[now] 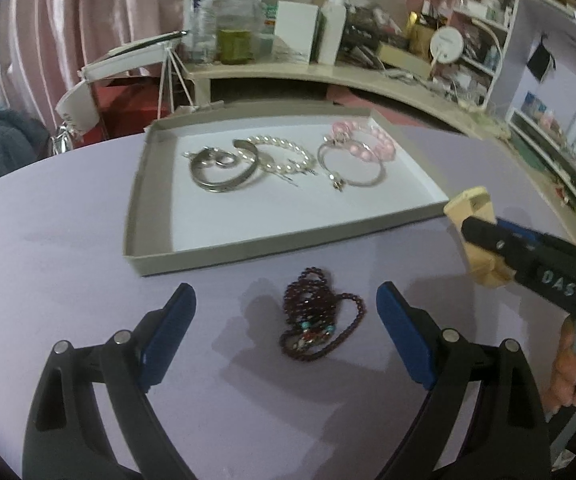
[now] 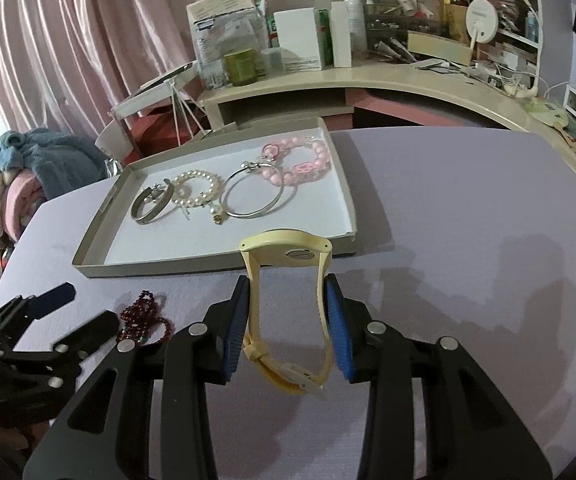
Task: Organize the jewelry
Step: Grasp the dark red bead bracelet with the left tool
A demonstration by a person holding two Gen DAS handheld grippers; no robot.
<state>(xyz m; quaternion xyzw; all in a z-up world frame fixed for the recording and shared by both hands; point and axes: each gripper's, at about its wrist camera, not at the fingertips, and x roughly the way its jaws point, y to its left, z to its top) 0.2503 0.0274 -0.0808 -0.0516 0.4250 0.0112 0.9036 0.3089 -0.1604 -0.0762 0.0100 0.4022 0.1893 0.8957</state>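
Two tongs: right tongs (image 2: 288, 320), clamped on the yellow watch (image 2: 288, 304), should clear the tray (image 2: 96, 258) rim; left tongs (image 1: 286, 322), wide open, straddle the garnet beads (image 1: 316, 318) on the tabletop (image 1: 68, 240).

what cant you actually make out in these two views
- Watch dial: in the right wrist view only its back shows; in the left wrist view the right gripper covers most of it.
- Dark red bead necklace: in the right wrist view the left gripper finger hides part of it; the small charms are too small to read.
- Small silver pieces inside the silver cuff in the tray: overlapped and too small to identify.
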